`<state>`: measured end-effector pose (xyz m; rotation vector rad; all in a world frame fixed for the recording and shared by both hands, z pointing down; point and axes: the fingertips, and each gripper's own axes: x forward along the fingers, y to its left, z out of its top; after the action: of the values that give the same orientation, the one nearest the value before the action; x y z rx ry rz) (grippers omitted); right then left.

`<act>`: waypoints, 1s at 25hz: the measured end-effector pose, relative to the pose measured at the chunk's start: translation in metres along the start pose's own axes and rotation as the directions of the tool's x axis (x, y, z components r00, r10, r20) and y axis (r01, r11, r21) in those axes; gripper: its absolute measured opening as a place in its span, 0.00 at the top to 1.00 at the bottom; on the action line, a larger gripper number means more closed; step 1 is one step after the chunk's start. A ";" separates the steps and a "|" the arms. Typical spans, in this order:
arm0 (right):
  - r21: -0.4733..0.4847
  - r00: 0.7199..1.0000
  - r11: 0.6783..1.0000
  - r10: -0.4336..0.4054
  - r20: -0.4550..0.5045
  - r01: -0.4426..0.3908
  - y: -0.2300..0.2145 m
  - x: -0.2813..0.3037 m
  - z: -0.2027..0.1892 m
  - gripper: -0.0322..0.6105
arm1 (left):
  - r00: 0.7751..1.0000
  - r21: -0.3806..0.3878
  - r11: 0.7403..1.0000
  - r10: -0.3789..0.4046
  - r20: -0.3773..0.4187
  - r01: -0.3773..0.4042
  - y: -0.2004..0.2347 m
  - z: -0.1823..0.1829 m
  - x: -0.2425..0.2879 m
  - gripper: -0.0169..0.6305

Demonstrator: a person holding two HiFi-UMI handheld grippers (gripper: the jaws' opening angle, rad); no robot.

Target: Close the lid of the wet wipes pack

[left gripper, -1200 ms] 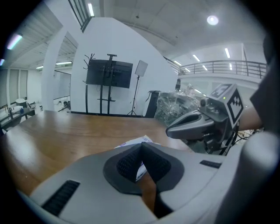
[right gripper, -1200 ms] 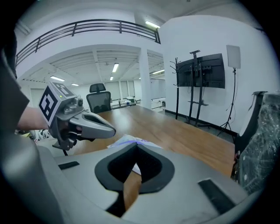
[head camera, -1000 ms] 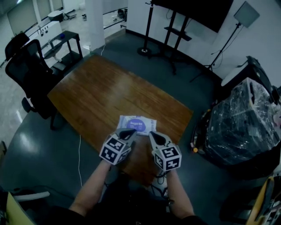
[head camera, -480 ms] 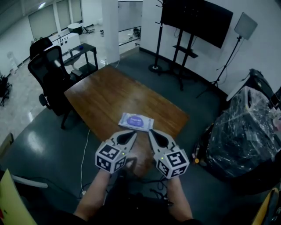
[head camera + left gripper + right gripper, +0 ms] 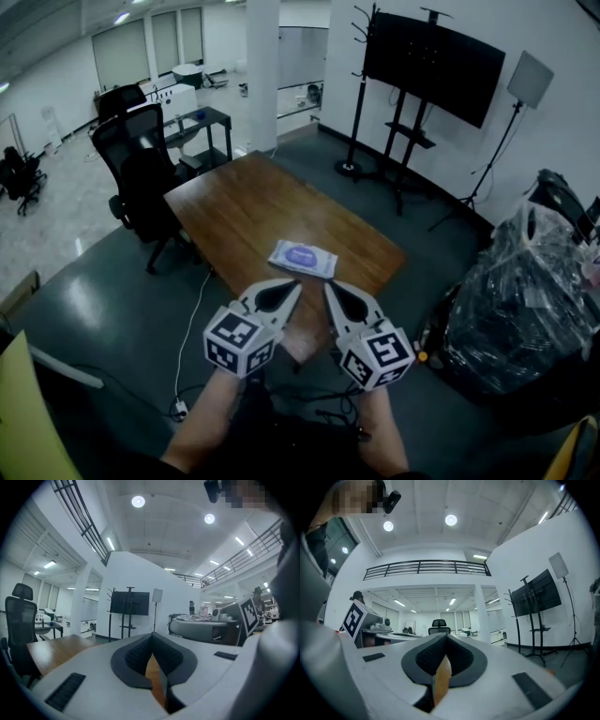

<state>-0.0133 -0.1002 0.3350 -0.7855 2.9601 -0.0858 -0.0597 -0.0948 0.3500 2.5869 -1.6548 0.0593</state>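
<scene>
On the wooden counter [image 5: 234,202], toward its near end: a wet wipes pack [image 5: 304,258], lying flat, with the purple lid [image 5: 302,252] on top. Too small to tell whether the lid is fully down.

Held up in the air short of the counter's near edge, well apart from the pack and touching nothing: left tongs [image 5: 292,285] and right tongs [image 5: 328,287], side by side, tips angled toward each other, marker cubes toward the person.

Left tongs [image 5: 152,636] pressed together, with nothing pinched between the dark pads [image 5: 136,656]. Right tongs [image 5: 446,637] likewise pressed together and empty.

Beyond the counter's far left corner, a black office chair [image 5: 141,164]. Farther back, a dark screen [image 5: 431,58] on a stand. At the right, a plastic-wrapped bundle [image 5: 525,300] on the floor.
</scene>
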 end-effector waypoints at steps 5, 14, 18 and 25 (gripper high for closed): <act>-0.011 0.999 1.000 0.029 0.021 -0.029 0.020 -0.016 0.006 0.94 | 1.000 0.006 1.000 0.018 0.014 -0.018 -0.016 0.003 -0.019 0.97; -0.028 0.999 0.998 0.048 0.022 -0.048 0.038 -0.025 0.006 0.94 | 0.999 0.018 0.999 0.033 0.030 -0.033 -0.024 0.006 -0.036 0.97; -0.033 0.999 0.998 0.049 0.024 -0.048 0.039 -0.026 0.007 0.94 | 0.999 0.026 0.999 0.036 0.033 -0.037 -0.025 0.007 -0.038 0.97; -0.036 0.999 0.998 0.047 0.016 -0.046 0.037 -0.024 0.006 0.94 | 0.999 0.030 0.999 0.037 0.030 -0.038 -0.025 0.006 -0.036 0.97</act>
<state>-0.0098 -0.0566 0.3277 -0.7173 2.9699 -0.0241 -0.0525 -0.0524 0.3403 2.5909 -1.7256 0.0490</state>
